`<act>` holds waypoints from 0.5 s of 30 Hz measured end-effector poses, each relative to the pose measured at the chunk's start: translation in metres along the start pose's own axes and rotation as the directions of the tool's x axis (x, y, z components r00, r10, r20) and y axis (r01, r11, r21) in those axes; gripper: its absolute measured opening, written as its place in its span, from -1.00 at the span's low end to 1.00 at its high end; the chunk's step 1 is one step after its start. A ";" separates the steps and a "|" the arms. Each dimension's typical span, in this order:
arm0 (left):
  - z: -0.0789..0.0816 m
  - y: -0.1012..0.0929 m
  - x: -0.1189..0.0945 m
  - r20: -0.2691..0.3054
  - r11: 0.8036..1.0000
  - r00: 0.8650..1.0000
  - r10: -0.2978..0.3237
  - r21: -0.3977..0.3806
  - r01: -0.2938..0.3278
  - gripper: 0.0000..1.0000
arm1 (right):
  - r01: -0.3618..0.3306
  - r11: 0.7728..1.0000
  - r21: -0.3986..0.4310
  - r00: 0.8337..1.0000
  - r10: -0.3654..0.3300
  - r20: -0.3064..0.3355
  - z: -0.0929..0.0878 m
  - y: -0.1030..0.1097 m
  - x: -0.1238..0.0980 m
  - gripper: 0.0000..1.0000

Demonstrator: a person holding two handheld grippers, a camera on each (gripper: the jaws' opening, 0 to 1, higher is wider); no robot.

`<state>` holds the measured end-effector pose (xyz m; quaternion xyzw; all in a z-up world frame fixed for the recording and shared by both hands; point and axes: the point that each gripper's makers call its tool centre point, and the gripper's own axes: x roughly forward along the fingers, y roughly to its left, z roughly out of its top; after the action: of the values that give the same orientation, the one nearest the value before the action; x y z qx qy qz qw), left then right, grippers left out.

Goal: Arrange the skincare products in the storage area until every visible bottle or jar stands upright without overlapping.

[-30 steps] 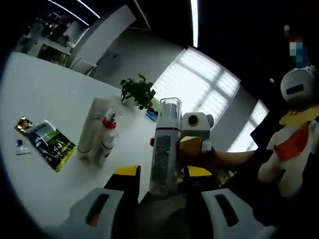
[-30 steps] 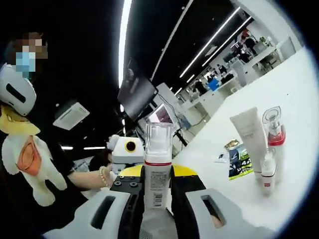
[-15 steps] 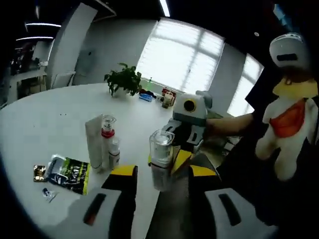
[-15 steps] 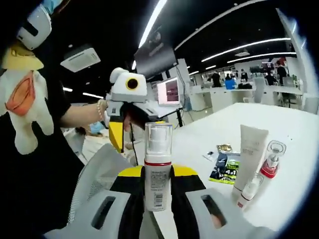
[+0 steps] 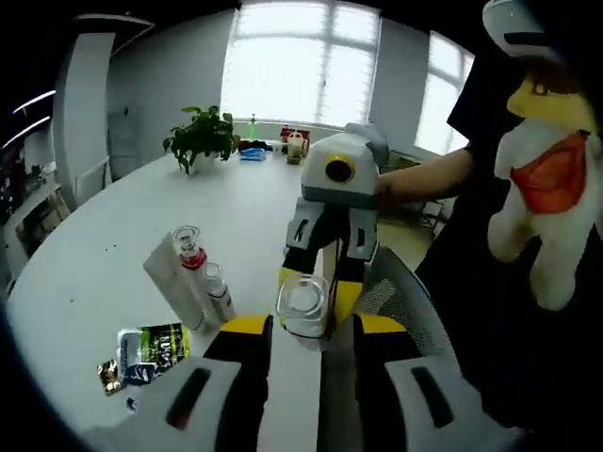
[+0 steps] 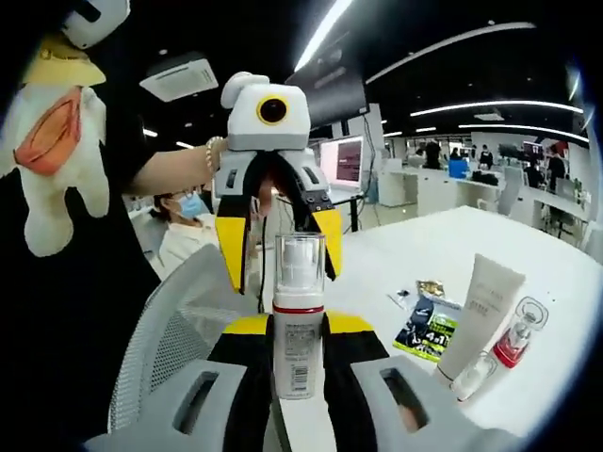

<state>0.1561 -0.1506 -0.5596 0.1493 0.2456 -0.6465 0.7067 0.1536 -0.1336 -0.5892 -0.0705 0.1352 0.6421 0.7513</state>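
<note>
Pump bottle stands pinched between the right gripper jaws above the table edge — light, stiff, slick plastic, best held mid-body, not the cap. Left gripper hangs spread — holding nothing.

The white pump bottle carries a red collar, a clear cap and a barcode label. The cream squeeze tube stands plain, while the flat sachet shows green and black print.

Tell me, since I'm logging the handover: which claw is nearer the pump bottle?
Right claw: it grips the pump bottle. Left claw hovers open just behind it.
</note>
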 end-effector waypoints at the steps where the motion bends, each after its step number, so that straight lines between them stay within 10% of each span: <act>1: 0.000 0.001 0.001 -0.003 1.000 1.000 0.003 0.006 -0.003 -0.32 | -0.002 1.000 -0.004 1.000 0.002 -0.003 0.000 0.000 0.000 -0.63; 15: -0.004 0.010 0.007 -0.064 0.995 0.997 0.032 0.097 -0.026 -0.45 | -0.017 1.000 -0.012 1.000 0.017 -0.008 -0.001 -0.003 0.003 -0.63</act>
<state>0.1657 -0.1531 -0.5675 0.2078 0.2350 -0.6420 0.6997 0.1564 -0.1313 -0.5915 -0.0766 0.1349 0.6491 0.7447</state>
